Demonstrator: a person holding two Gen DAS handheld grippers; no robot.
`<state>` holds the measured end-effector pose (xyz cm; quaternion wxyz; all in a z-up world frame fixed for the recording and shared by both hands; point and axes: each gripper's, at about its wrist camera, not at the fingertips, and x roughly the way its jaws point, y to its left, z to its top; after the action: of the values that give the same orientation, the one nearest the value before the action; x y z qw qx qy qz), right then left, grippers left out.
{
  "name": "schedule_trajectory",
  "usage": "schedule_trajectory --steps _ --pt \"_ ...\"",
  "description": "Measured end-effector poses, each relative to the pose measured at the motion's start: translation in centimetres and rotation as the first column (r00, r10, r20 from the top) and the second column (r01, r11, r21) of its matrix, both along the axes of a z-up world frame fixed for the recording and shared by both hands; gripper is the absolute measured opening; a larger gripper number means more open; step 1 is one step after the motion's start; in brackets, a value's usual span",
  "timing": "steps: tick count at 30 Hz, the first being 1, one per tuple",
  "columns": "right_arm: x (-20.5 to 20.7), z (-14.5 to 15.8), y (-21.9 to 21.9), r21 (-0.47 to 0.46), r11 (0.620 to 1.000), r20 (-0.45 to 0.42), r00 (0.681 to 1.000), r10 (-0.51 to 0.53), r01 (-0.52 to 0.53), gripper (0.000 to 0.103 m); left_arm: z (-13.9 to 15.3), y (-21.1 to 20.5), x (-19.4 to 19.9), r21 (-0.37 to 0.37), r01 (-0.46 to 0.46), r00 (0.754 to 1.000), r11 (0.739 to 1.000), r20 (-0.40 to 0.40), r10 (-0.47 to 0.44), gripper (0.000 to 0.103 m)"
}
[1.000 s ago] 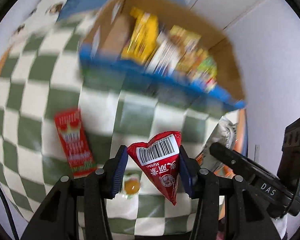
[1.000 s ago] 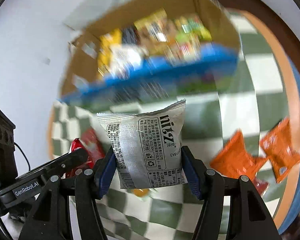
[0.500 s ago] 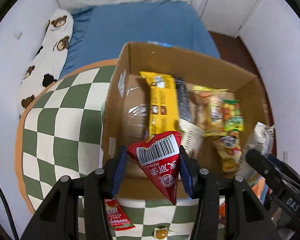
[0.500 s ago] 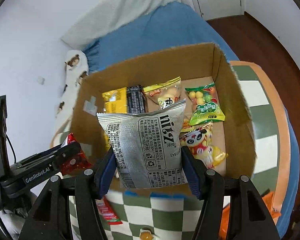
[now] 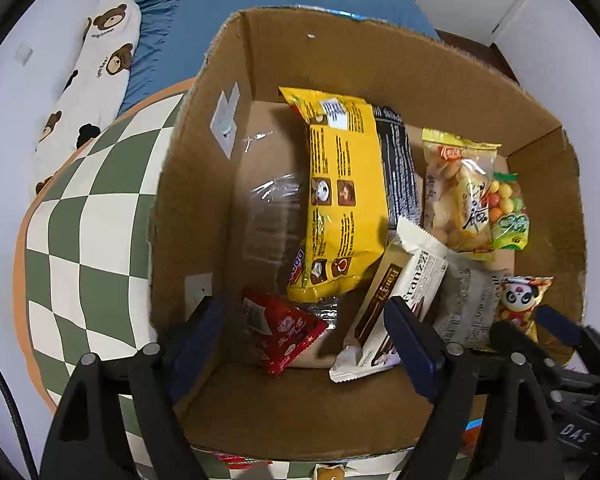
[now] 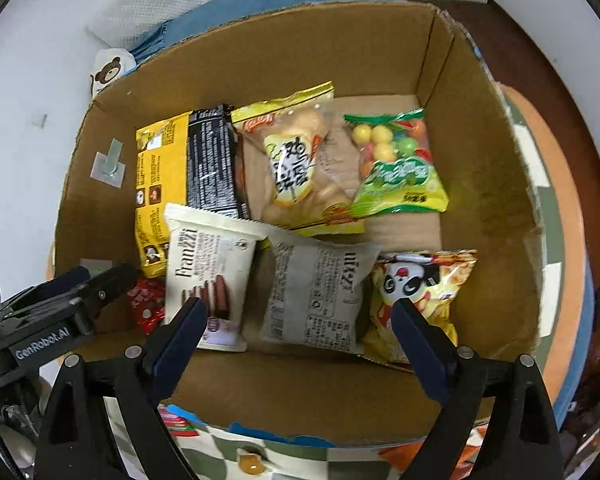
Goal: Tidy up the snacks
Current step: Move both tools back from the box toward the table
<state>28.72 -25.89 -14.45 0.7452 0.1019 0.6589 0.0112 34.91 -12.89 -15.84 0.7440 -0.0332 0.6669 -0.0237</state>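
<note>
An open cardboard box (image 5: 380,56) holds several snack packets. My left gripper (image 5: 304,336) hangs over its near left corner with its jaws opening. The red triangular packet (image 5: 284,330) lies loose on the box floor below, touching neither pad. My right gripper (image 6: 300,320) is over the near right part, its jaws also opening. The silver nitz packet (image 6: 316,296) lies flat beneath it, free of the pads, between a white Franzzi packet (image 6: 208,272) and a panda packet (image 6: 416,292). The left gripper (image 6: 80,292) also shows at the left edge of the right wrist view.
Further back in the box lie a yellow packet (image 5: 340,200), a black packet (image 6: 212,164), a biscuit bag (image 6: 296,160) and a green candy bag (image 6: 396,172). The box stands on a green-checked tablecloth (image 5: 88,240). A red packet (image 6: 176,424) and an orange packet (image 6: 404,452) lie in front of it.
Both grippers travelled from the table to above the box and sank toward it. Both opened; the red packet and the silver packet dropped onto the box floor.
</note>
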Motion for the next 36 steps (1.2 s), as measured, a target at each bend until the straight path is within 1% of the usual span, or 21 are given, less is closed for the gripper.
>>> schedule_trajectory --steps 6,14,16,22,27,33,36 --pt "-0.5 1.4 -0.6 -0.079 0.997 0.053 0.999 0.013 -0.009 0.095 0.3 -0.4 -0.9 0.014 -0.011 0.999 1.0 0.053 0.01 0.083" --pt "-2.3 3.8 -0.8 -0.139 0.99 0.127 0.991 0.036 -0.018 0.095 3.1 -0.8 -3.6 0.028 -0.019 0.987 0.999 0.159 0.014 0.083" --pt "-2.8 4.5 -0.8 -0.149 0.989 0.153 0.987 0.042 -0.019 0.095 4.2 -0.8 -4.4 0.035 -0.018 0.98 0.999 0.198 0.011 0.083" --pt "-4.8 6.9 -0.6 -0.172 0.985 0.231 0.972 0.051 -0.011 0.095 7.3 -0.9 -7.0 0.041 -0.018 0.959 0.999 0.285 0.005 0.083" --pt "-7.0 10.1 0.0 -0.197 0.98 0.31 0.948 0.075 -0.013 0.095 9.4 -1.0 -9.2 0.041 -0.012 0.937 0.999 0.348 -0.003 0.083" --pt "-9.7 12.9 0.5 -0.189 0.982 0.363 0.928 0.086 -0.017 0.095 11.8 -0.9 -12.0 0.013 -0.014 0.917 1.0 0.399 0.007 0.083" --pt "-11.1 14.1 0.5 -0.17 0.985 0.384 0.92 0.081 -0.016 0.095 13.0 -0.8 -13.5 0.004 -0.019 0.907 1.0 0.422 0.016 0.083"
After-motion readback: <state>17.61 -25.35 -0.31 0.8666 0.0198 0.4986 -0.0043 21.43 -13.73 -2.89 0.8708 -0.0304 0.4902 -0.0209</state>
